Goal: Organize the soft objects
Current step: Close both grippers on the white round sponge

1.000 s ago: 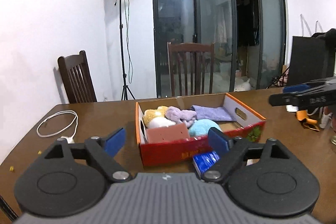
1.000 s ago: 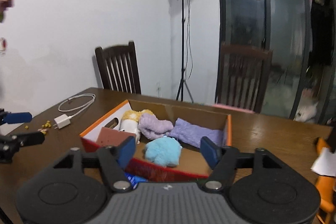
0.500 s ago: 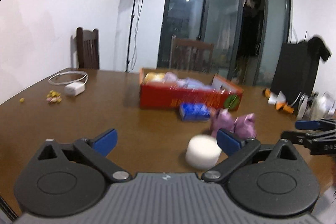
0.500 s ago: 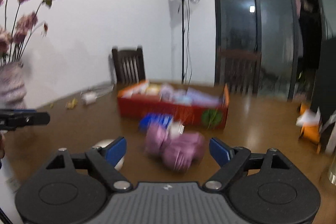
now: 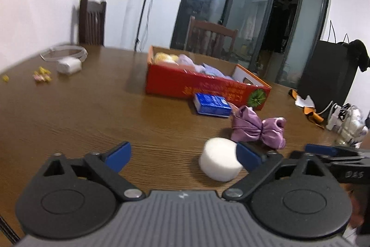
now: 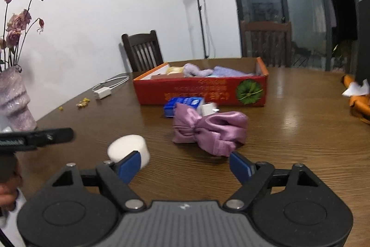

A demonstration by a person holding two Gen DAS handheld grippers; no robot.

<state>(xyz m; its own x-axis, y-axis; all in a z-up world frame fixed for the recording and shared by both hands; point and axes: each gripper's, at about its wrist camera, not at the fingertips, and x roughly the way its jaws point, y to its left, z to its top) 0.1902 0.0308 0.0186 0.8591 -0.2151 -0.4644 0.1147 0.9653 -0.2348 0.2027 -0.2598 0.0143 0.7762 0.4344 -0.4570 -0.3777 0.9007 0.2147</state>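
1. The purple satin bow (image 6: 209, 129) lies loose on the wooden table (image 6: 300, 131), its long axis running left to right, knot in the middle.
2. A white foam cylinder (image 5: 219, 162) stands upright just left of the bow, nearer than it.
3. Just beyond the bow lies a blue packet (image 5: 211, 104), beside the near wall of the red cardboard box (image 6: 201, 90).
4. The box holds soft things: a yellow plush (image 5: 164, 57), a lilac cloth (image 6: 196, 70) and a bluish towel (image 6: 227, 72).
5. The left gripper (image 5: 183, 154) is closing, jaws wide, the cylinder by its right finger and not clamped.
6. The right gripper (image 6: 185, 164) is closing too, jaws wide, with nothing gripped and the bow just beyond.
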